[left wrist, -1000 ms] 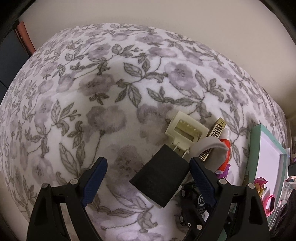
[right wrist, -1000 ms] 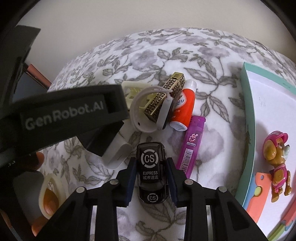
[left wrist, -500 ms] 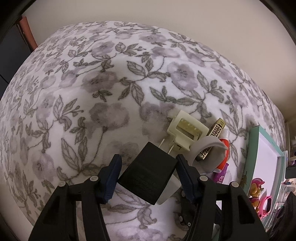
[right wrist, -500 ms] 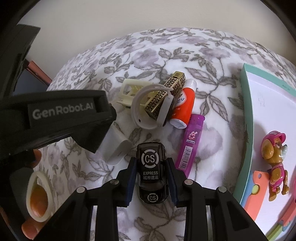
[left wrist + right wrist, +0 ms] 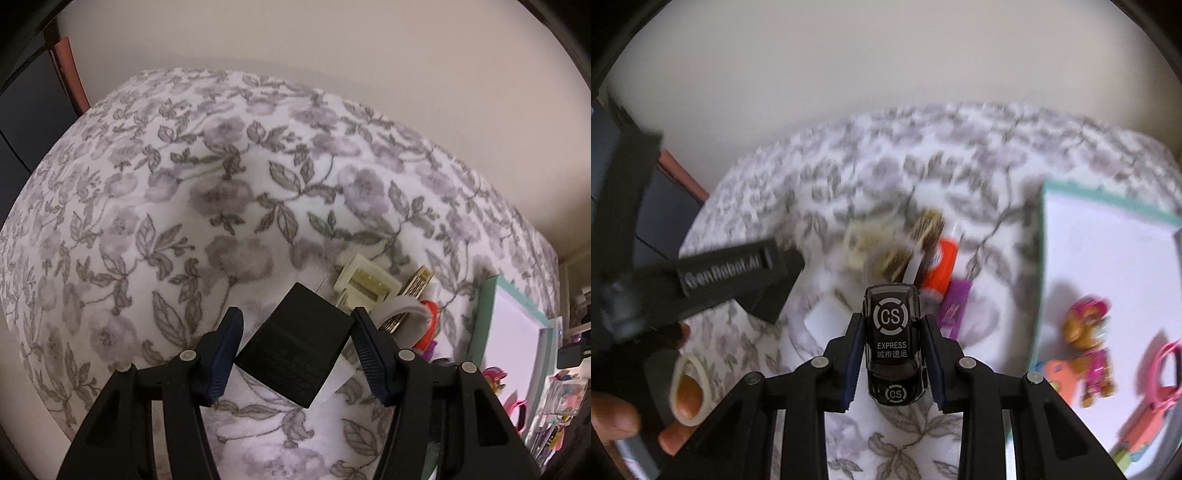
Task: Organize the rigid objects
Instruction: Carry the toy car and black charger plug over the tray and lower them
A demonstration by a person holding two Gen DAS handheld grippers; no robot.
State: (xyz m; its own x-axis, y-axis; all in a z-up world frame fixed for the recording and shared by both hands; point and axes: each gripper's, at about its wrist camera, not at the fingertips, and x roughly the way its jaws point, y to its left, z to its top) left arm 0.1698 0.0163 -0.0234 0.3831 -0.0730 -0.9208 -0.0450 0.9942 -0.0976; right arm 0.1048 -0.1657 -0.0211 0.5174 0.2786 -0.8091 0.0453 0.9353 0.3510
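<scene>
The black boxy plug adapter [image 5: 295,349] is pinched by the left gripper [image 5: 297,354], whose jaws have just been closing, over the floral fleece cover [image 5: 184,206]. The glossy black toy van [image 5: 894,345] is clamped in the right gripper [image 5: 894,360], seemingly clear of the blurred clutter.

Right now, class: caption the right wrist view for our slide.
Right gripper holds a black toy car above the floral blanket, beside a teal-rimmed tray.
</scene>
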